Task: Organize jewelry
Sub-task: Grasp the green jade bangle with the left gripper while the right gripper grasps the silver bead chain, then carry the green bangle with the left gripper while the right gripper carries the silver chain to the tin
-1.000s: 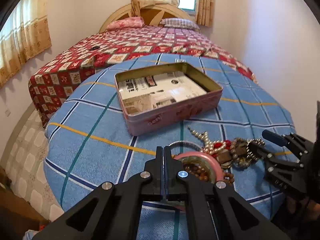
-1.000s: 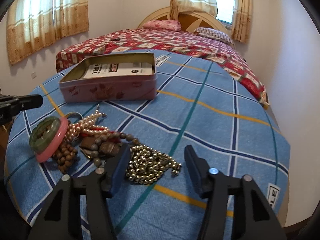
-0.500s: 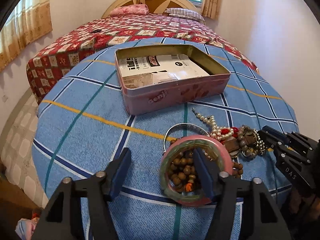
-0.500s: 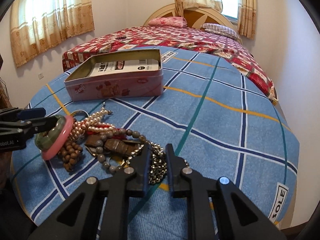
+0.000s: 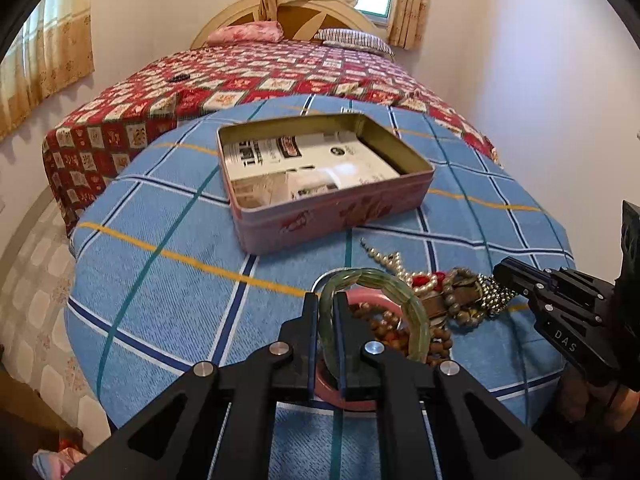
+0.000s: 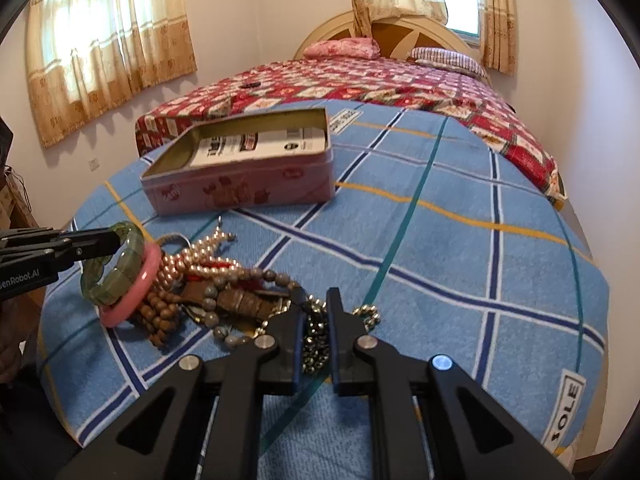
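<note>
The left tool [image 5: 325,312] has just closed, clamped on the green bangle [image 5: 416,312] above the pink one. The right tool [image 6: 314,312] has just closed on the metal bead chain [image 6: 316,344] in the jewelry heap near the open tin [image 6: 240,184] on the bench

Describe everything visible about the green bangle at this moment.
The green bangle is a translucent, pale green ring of faceted segments, glassy or jade-like. It stands tilted on edge, its rim pinched between the pads of the left hand-held gripper, whose jaws have just been closing on it. It leans against a pink bangle at the edge of the jewelry pile on the blue checked cloth.
</note>
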### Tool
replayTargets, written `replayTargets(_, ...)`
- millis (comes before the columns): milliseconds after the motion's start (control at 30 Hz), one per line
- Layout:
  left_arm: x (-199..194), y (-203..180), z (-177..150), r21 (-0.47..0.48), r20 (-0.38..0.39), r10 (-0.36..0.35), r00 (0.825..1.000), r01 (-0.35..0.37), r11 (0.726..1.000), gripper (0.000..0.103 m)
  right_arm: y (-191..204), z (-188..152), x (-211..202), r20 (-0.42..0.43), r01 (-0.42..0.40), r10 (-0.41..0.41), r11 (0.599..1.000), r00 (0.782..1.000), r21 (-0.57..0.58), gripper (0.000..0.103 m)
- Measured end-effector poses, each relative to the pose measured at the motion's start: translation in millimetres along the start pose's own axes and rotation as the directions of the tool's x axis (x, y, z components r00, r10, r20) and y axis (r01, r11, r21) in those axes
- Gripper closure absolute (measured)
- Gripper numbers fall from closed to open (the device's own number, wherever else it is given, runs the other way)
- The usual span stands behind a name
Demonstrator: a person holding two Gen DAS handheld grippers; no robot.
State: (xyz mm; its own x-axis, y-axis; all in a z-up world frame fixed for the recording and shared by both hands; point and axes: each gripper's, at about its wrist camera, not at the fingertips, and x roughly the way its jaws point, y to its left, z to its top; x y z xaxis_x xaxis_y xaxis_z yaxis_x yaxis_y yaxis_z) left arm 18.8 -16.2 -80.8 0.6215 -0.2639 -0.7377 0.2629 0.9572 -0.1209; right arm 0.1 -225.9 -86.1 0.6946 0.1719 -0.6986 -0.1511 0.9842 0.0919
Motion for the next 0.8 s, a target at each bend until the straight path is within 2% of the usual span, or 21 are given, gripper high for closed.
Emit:
replayTargets(100,-5,1,3,-0.005,0.014,-0.008,1.000,0.008,1.000,0.096,-2,5,-5,0.014,0.003,-0.003,1.000,1.000,0.002,0.096)
replayTargets(500,-22,6,19,0.005,0.068,-0.002,0.998,0.002,1.000,0.096,0,17,-21,0.064,0.023,-0.021,0.999,0.998,-0.031,0.096)
replayTargets(800,-25,12,34,0.006,0.090,0.003,0.996,-0.004,1.000,0.096,3,50,-36,0.134,0.033,-0.023,0.997,0.991,-0.073,0.096)
